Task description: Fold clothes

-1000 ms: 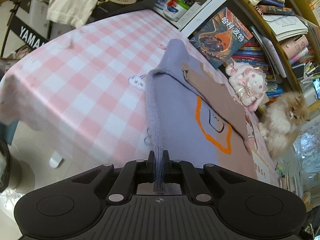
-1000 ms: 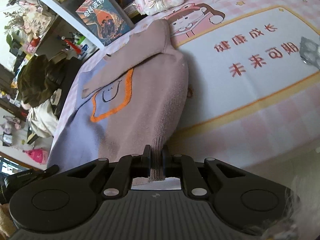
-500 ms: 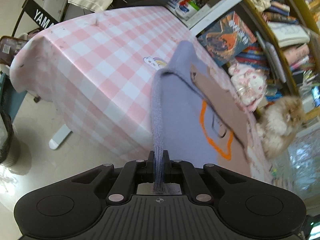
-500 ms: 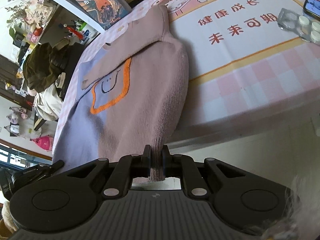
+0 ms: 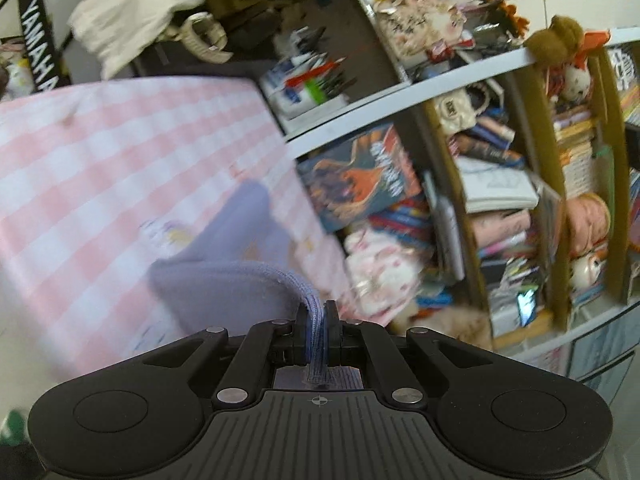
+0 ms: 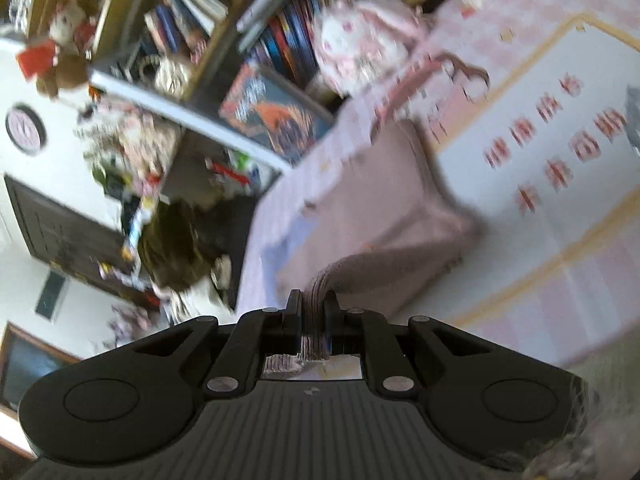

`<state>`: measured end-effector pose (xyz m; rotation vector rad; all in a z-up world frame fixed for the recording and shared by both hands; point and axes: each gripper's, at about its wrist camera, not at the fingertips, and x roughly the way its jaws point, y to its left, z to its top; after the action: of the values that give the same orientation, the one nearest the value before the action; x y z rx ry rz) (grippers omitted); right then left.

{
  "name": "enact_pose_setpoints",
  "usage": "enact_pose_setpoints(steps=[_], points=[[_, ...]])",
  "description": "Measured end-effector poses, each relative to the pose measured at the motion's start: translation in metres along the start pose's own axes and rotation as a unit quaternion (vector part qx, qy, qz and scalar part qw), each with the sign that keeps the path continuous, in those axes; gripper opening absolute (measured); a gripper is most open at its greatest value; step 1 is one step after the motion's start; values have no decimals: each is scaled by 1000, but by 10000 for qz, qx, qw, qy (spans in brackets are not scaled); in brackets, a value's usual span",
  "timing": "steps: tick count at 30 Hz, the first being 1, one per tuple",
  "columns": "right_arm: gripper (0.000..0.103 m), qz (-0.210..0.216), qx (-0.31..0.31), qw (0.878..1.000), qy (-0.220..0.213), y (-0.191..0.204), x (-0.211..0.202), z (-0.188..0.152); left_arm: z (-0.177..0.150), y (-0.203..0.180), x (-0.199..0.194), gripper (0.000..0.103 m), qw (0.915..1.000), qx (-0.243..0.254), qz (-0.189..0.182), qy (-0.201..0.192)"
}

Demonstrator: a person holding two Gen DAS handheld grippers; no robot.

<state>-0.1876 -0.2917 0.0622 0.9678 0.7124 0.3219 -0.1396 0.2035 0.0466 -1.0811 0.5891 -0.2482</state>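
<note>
1. Both views are smeared by motion blur, so the sweater's printed front cannot be made out; in the left wrist view only its lavender side shows, and in the right wrist view mostly its dusty-pink side.
2. The near part of the bench is cut off behind each tool's black body, so the front edge of the bench is hidden in the left view.
3. The left tool has its two fingers pressed together on the ribbed lavender hem (a strip of knit runs down between them and out below).
4. From that pinch the hem curves up and away to the left, and the garment's bulk rests on the pink-checked cloth toward the bench's far edge, by the bookshelf.
5. The right tool likewise has its fingers closed on a ribbed pink hem, with the knit's end showing beneath them.
6. Ahead of the right tool the sweater lies folded over on itself, a rounded pink mound just beyond the fingers.
7. To its right lies a white mat with red lettering too blurred to read.
8. A plush toy sits at the bench's far edge against the books; its details are smeared.
</note>
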Motion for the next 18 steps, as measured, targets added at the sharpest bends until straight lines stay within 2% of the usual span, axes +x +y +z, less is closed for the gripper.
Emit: enact_pose_setpoints(steps=[8,13,18], points=[[9,41,419,9973,-603,6,39,37,43,2,56,4,9999,-17,-38,117],[9,-137,492,9952,-832,7,68,57,65,3,97,4,9995,76,37,301],[9,-426,581,9930,-937,-1,99,76,82,9,137,4,9980,132,285,546]])
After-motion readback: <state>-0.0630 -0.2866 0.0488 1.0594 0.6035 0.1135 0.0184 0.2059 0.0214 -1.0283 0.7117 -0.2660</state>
